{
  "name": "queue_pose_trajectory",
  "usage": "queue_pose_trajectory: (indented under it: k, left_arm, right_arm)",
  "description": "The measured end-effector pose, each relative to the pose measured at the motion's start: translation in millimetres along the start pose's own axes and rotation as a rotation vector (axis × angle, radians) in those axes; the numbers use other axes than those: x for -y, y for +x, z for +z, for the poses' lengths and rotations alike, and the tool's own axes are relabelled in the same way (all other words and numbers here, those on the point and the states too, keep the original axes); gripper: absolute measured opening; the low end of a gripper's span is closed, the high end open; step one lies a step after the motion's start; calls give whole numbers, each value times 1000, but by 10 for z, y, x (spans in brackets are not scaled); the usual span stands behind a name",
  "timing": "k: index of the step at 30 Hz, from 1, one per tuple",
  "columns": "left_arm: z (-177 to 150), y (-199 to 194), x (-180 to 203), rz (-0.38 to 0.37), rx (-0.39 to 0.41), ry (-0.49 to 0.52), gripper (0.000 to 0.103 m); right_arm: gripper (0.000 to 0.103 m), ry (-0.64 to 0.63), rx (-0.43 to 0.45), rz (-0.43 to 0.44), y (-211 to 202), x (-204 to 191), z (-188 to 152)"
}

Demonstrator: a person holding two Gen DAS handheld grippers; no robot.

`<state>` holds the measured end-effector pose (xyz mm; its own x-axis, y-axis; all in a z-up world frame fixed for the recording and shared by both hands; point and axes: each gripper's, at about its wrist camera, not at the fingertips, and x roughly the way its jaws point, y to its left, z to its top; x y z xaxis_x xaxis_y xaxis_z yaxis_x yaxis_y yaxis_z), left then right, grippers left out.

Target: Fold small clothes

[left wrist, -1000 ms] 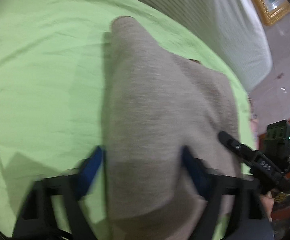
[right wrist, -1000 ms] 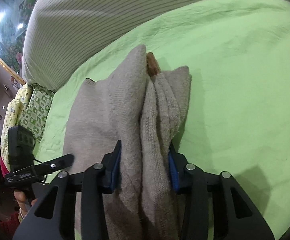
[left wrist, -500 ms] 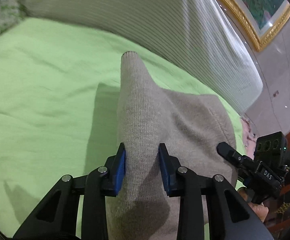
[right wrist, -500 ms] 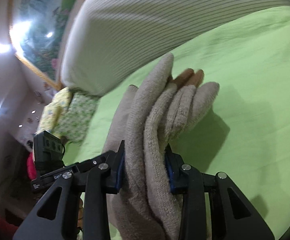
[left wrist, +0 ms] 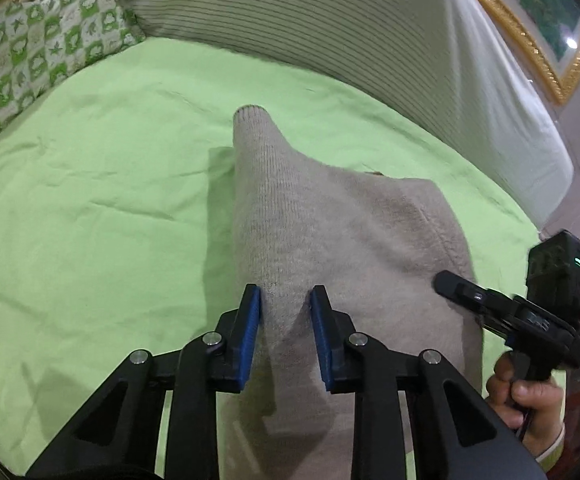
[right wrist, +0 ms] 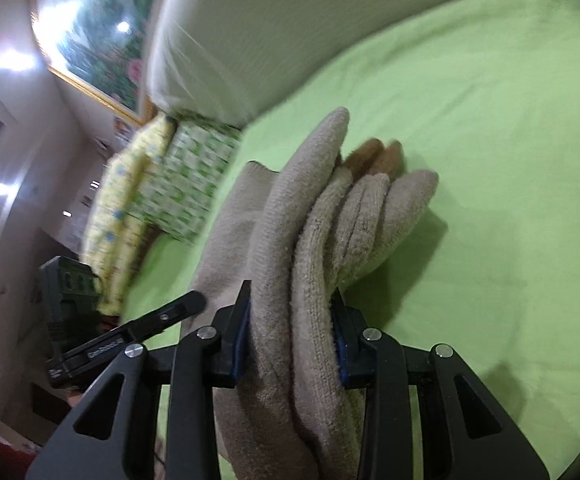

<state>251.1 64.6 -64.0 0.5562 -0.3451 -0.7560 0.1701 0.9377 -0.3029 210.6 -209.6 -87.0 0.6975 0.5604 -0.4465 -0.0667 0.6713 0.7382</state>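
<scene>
A beige knit garment (left wrist: 330,240) hangs above the green bed sheet (left wrist: 90,200), held by both grippers. My left gripper (left wrist: 286,300) is shut on one bunched edge of it; a pointed fold sticks forward. My right gripper (right wrist: 290,312) is shut on several stacked layers of the same garment (right wrist: 330,220), with a brown patch at its far end. The right gripper also shows at the right edge of the left wrist view (left wrist: 510,308), and the left gripper shows at the left of the right wrist view (right wrist: 130,332).
A striped white bolster (left wrist: 330,32) lies along the far side of the bed. A green patterned pillow (left wrist: 30,64) sits at the far left corner. A gold-framed painting (left wrist: 530,28) hangs on the wall. The bed sheet (right wrist: 490,160) is wrinkled around the garment.
Both grippers have lifted and tilted upward with the garment, so more of the bolster, pillow and wall show. The left jaws have closed in on the fabric.
</scene>
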Motion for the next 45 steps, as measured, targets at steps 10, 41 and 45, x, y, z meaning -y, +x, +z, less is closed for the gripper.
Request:
queue_pose_trajectory:
  k: [10,41,45]
  left_arm:
    - [-142,-117,-121,-14,14,7,52]
    - [-1208,-322,-156,86,-25,157,22]
    - [-1191,-452,-151,97,18,118,12]
  right_arm:
    - [67,8,21,-141,-116,122,-73]
    - [15,-193,36,-225,-479,-243,-1119]
    - [11,-184,73,-184,-544,-319,-1131]
